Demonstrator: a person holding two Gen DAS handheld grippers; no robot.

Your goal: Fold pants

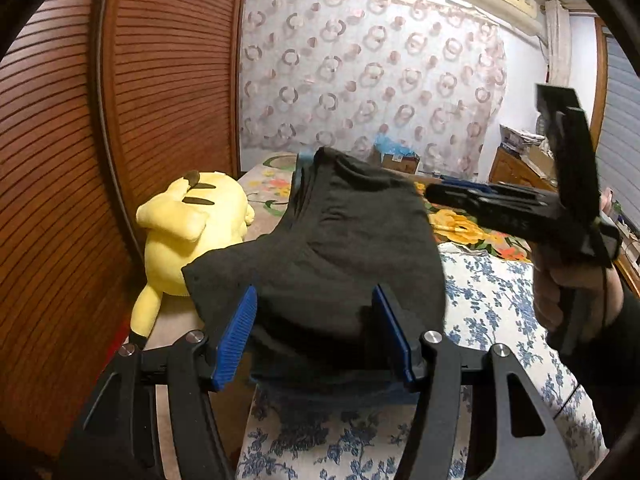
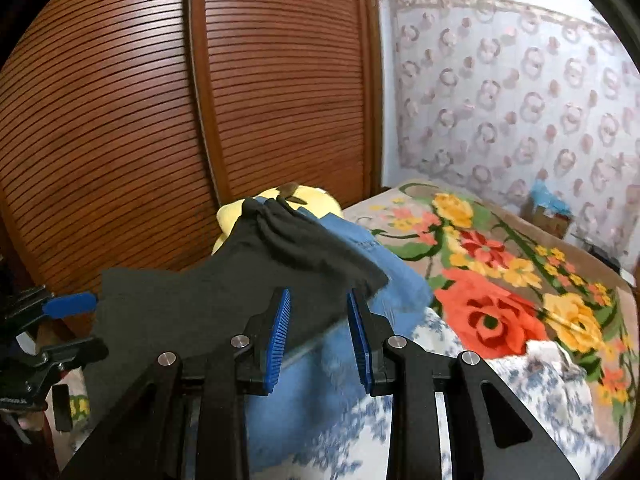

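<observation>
The dark grey pants [image 1: 328, 240] are bunched and held up above the bed. My left gripper [image 1: 316, 332] has its blue pads wide apart, with the cloth lying between and over them. In the right wrist view the pants [image 2: 224, 280] drape across from the left. My right gripper [image 2: 318, 320] stands open with the cloth edge between its pads. The right gripper [image 1: 520, 204] also shows in the left wrist view, held by a hand at the far right. The left gripper [image 2: 60, 320] shows at the left edge of the right wrist view, at the cloth's corner.
A yellow plush toy [image 1: 192, 232] lies on the bed by the slatted wooden wardrobe [image 1: 120, 120]. A blue garment [image 2: 360, 264] lies under the pants. The bed carries a blue-and-white floral sheet [image 1: 500, 312] and a bright flower blanket [image 2: 500, 280]. A curtain covers the far wall.
</observation>
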